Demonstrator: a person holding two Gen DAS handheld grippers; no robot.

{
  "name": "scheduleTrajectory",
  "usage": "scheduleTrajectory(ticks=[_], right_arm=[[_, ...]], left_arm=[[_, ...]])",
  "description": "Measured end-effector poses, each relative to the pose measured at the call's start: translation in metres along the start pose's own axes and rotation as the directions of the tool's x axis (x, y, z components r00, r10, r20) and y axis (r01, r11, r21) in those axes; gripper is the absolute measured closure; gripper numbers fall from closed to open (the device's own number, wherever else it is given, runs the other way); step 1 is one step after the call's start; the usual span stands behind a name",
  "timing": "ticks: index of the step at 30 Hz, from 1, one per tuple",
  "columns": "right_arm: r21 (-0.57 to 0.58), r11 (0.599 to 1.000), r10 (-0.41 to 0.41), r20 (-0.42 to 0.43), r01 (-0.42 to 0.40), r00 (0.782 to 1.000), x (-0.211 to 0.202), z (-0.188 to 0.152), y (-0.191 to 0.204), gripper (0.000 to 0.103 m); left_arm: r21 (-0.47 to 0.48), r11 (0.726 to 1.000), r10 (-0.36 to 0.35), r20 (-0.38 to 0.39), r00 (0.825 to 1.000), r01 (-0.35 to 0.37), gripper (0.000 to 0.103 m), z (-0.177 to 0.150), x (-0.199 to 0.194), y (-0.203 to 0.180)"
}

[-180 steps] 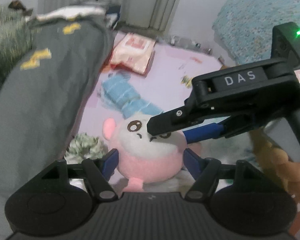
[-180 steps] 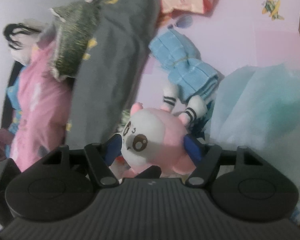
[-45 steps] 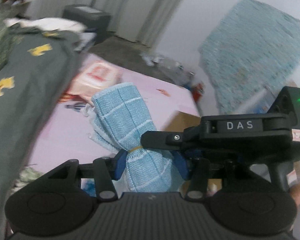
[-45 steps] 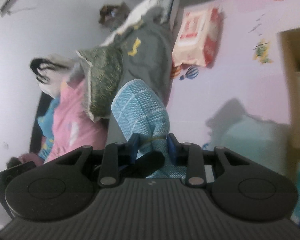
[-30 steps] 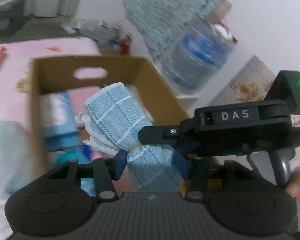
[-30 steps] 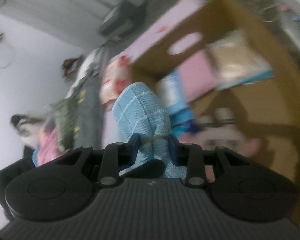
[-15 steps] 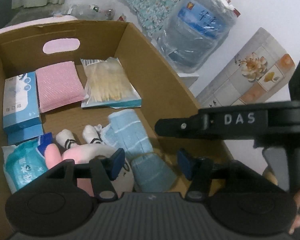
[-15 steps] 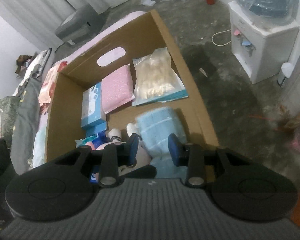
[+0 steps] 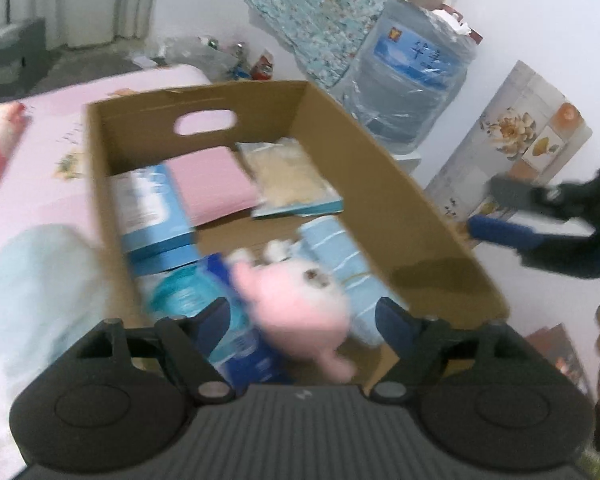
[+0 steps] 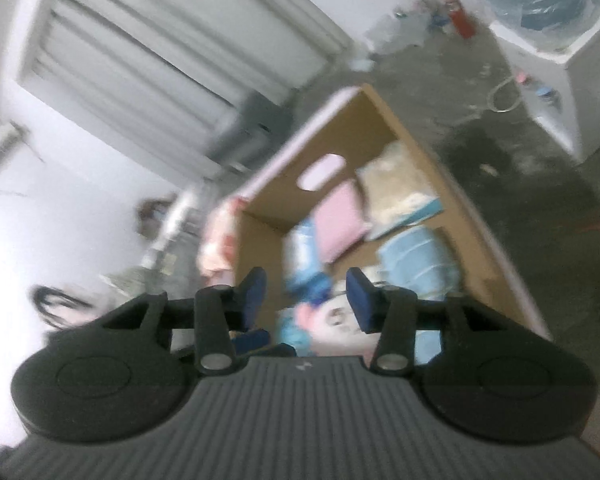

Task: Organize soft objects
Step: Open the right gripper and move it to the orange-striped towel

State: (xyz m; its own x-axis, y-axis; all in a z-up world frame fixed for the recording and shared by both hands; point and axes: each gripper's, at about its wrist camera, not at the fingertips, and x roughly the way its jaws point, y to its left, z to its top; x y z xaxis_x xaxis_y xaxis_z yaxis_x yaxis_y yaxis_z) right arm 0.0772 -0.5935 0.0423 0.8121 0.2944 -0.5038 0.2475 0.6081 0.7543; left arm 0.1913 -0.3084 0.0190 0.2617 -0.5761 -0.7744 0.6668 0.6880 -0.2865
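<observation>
Both tongs are spreading open with nothing gripped. The bundled light-blue checked cloth [image 9: 340, 256] lies inside the brown cardboard box [image 9: 400, 200], long axis running toward the handle-hole wall, beside the pink-and-white plush toy [image 9: 300, 300]. The left tongs [image 9: 304, 320] hang directly over it; the right tongs [image 10: 306, 294] sit off to the side.

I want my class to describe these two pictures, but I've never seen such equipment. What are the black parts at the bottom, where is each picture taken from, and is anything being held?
No robot: a person holds a two-finger gripper in each hand, with a camera on each looking along its fingers. One view shows the left gripper, the other the right gripper. Both jaws are opening with nothing gripped. Below is a cardboard box holding a pink plush toy, a blue bundled cloth, a pink pad and packets.
</observation>
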Motion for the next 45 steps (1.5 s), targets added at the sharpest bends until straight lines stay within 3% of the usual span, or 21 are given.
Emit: scheduleTrajectory(ticks=[4,9,15,18,20,22,28,32,35,39,45], right_arm=[[0.049,0.988,0.143,0.053,-0.145,0.988,-0.013,-0.024,0.000,0.047],[0.034,0.977,0.208,0.036,-0.209,0.977,0.008,-0.054,0.020,0.040],[-0.109,0.962,0.239,-0.098,-0.249,0.966,0.075,-0.082,0.082,0.032],[-0.184,0.946,0.231,-0.195,-0.268,0.953,0.110,-0.098,0.116,0.032],[-0.231,0.930,0.228,-0.247,-0.286,0.942,0.128,-0.111,0.136,0.031],[-0.277,0.916,0.215,-0.274,-0.291,0.937,0.140,-0.123,0.150,0.028],[-0.372,0.883,0.160,-0.337,-0.287,0.928,0.170,-0.159,0.181,0.024],[-0.454,0.847,0.116,-0.352,-0.278,0.929,0.180,-0.181,0.193,0.023],[-0.455,0.840,0.105,-0.397,-0.295,0.912,0.192,-0.195,0.195,0.022],[-0.458,0.839,0.066,-0.451,-0.294,0.890,0.208,-0.214,0.198,0.022],[-0.463,0.825,0.047,-0.514,-0.323,0.856,0.228,-0.242,0.209,0.022]], left_arm=[[0.043,0.994,0.099,0.081,0.992,-0.102,0.015,-0.035,-0.042,0.022],[-0.008,0.978,0.208,0.159,0.965,-0.210,0.013,-0.073,-0.090,0.056],[-0.249,0.912,0.385,0.248,0.889,-0.326,0.013,-0.120,-0.135,0.105],[-0.282,0.884,0.441,0.241,0.865,-0.372,0.013,-0.138,-0.148,0.120],[-0.291,0.855,0.500,0.244,0.831,-0.429,0.013,-0.151,-0.157,0.127],[-0.301,0.830,0.542,0.240,0.805,-0.469,0.013,-0.164,-0.163,0.132],[-0.374,0.752,0.633,0.179,0.753,-0.543,0.013,-0.200,-0.176,0.149],[-0.442,0.712,0.661,0.159,0.734,-0.546,0.013,-0.227,-0.185,0.157],[-0.451,0.701,0.667,0.142,0.732,-0.552,0.013,-0.242,-0.184,0.160],[-0.438,0.711,0.653,0.120,0.748,-0.550,0.016,-0.248,-0.175,0.164],[-0.399,0.735,0.642,0.148,0.752,-0.549,0.026,-0.250,-0.166,0.160]])
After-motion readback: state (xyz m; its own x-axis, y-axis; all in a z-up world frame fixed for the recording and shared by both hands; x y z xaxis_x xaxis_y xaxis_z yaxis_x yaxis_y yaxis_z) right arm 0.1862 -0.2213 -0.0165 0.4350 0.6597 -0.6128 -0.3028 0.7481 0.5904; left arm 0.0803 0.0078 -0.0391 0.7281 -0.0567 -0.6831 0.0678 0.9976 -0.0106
